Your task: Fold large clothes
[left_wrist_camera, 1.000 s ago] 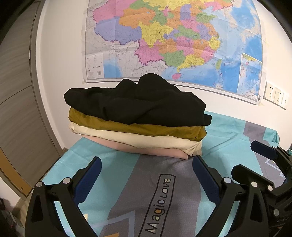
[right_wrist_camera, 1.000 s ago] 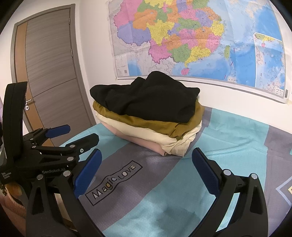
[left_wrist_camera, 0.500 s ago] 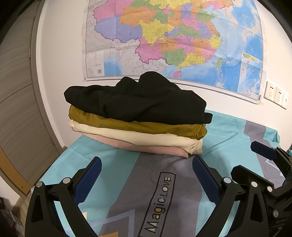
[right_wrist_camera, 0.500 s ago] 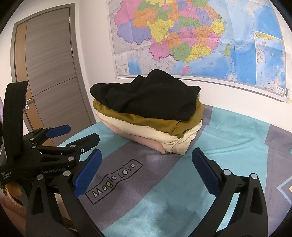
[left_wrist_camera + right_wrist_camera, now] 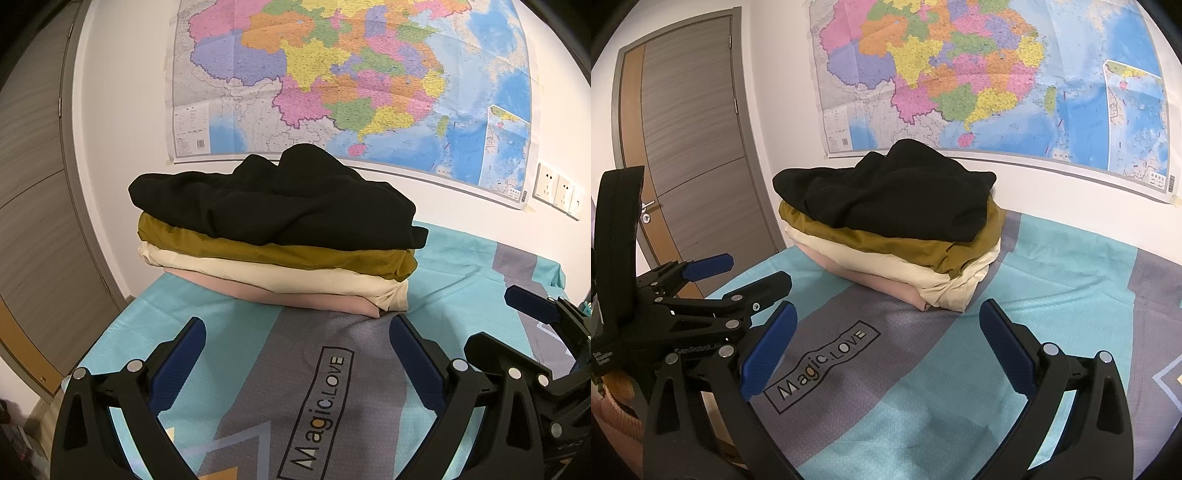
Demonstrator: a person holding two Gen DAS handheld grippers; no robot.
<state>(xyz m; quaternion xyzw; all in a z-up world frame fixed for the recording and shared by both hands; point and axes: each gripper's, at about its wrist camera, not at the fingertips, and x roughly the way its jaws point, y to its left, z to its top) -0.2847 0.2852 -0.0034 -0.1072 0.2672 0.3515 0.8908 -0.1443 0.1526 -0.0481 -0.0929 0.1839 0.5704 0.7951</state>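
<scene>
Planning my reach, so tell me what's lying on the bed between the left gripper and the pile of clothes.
Nothing but bare bedspread: in the left wrist view, the left gripper faces the pile of clothes across flat grey and teal fabric.

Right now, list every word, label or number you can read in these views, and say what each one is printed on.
"Magic.LOVE": boxed print on the grey stripe of the bed cover, also seen from the right wrist.
"GenRobot": partly hidden, on the body of the left tool.
"Data Acquisition System": small, just readable, on the same tool's handle.
Wall map: place names, legend and barcode too small to read.
Wall sockets: no readable marking.
</scene>
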